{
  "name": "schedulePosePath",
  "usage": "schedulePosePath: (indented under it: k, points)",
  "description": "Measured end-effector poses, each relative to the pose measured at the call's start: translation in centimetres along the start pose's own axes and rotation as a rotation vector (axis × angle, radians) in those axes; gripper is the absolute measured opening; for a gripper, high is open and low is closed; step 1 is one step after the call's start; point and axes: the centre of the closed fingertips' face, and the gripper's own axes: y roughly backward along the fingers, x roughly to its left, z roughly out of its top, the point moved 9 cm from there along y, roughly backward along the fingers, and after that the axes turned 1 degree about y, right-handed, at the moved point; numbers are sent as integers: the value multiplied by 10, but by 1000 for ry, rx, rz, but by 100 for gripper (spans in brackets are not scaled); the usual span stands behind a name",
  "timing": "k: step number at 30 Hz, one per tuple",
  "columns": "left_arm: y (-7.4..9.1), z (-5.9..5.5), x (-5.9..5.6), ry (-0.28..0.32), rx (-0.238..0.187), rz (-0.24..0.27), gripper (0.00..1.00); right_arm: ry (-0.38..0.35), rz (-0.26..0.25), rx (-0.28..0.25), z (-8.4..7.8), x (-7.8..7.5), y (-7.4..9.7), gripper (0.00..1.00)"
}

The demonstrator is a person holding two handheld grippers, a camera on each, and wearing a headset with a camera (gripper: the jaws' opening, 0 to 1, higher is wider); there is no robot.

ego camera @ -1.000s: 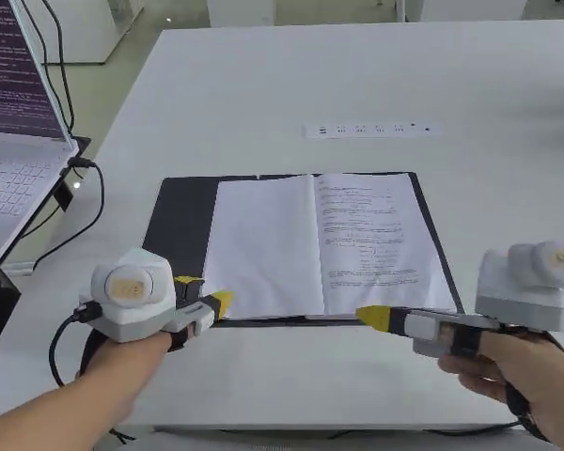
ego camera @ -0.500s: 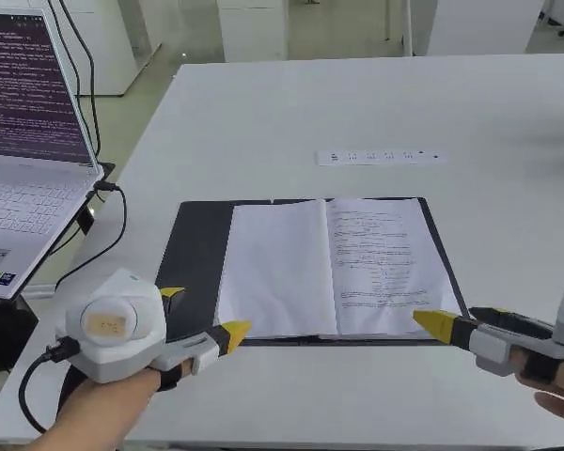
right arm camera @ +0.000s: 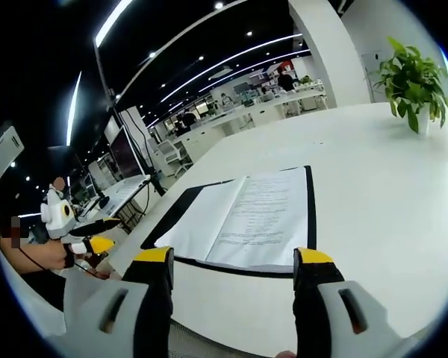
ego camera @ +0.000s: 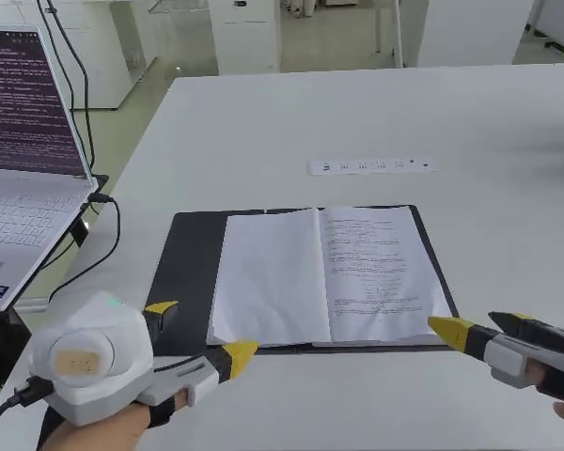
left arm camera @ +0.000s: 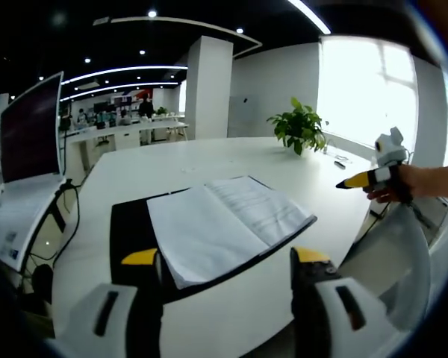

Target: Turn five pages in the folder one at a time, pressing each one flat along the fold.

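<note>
The right gripper [ego camera: 479,326], open and empty, has slid to the near right corner of the folder [ego camera: 190,272], which lies open on the worktop [ego camera: 357,103]. The left gripper [ego camera: 199,331] is open too. I think a page turn comes next.

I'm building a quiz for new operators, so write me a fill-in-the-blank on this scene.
The folder lies ___ on the table.
Its printed page is on the ___.
The left gripper and right gripper have ___ tips.
Missing: open; right; yellow.
</note>
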Motion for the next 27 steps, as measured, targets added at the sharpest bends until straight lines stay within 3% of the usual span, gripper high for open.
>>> schedulePosePath:
  k: [11,19,27]
  points:
    - [-31,13,-16,-64,38,-68,69,-97,-10,-32,2,-15,7,62]
    - [-74,22,-36,-95,63,-154,67,-111,-16,-30,1,-16,6,60]
    - [-122,18,-62,-100,94,-223,64,-96,-24,-14,0,-19,4,60]
